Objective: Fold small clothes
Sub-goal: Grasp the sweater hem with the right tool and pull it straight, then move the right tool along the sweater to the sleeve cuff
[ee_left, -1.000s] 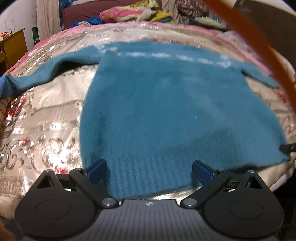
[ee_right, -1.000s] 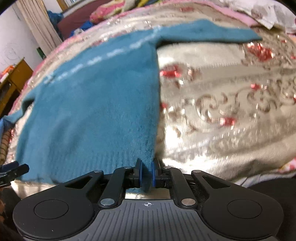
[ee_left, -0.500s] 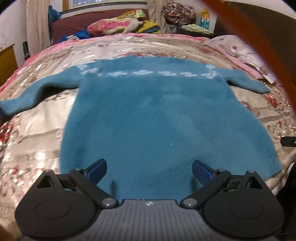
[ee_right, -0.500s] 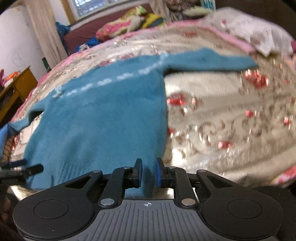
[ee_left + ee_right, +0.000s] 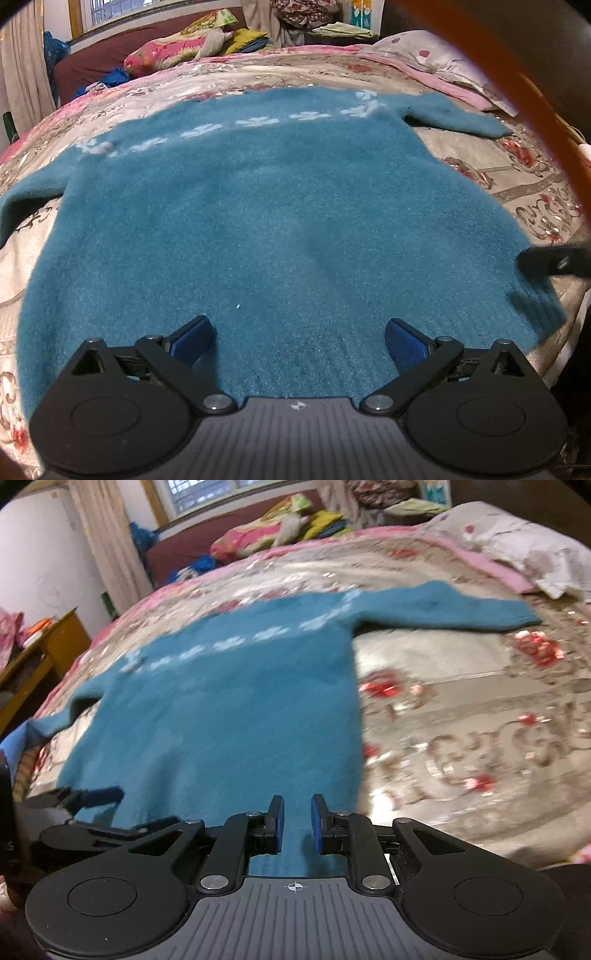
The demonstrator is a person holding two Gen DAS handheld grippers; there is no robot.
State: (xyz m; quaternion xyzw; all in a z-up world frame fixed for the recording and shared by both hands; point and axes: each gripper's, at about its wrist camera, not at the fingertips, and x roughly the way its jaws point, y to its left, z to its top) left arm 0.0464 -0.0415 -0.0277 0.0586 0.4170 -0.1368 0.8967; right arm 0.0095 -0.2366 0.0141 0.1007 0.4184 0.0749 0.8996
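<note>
**Sweater flat on bedspread**

The fuzzy teal sweater (image 5: 280,229) lies spread on the shiny patterned bedspread (image 5: 461,716), sleeves out. Left gripper (image 5: 297,341): jaws wide apart over the ribbed hem. Right gripper (image 5: 297,825): jaws slightly parted, hem between.

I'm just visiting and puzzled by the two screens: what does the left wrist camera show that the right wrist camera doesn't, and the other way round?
Only the left wrist view shows an orange curved band across its upper right, and the sweater's bottom edge spread out wide.

Only the right wrist view shows a yellow wooden side table, a white wall, and the sweater's right sleeve at full length.

Both show the fuzzy teal knitted sweater lying flat on the shiny floral bedspread, colourful pillows behind. The left gripper is wide open, the right gripper narrowly open.
</note>
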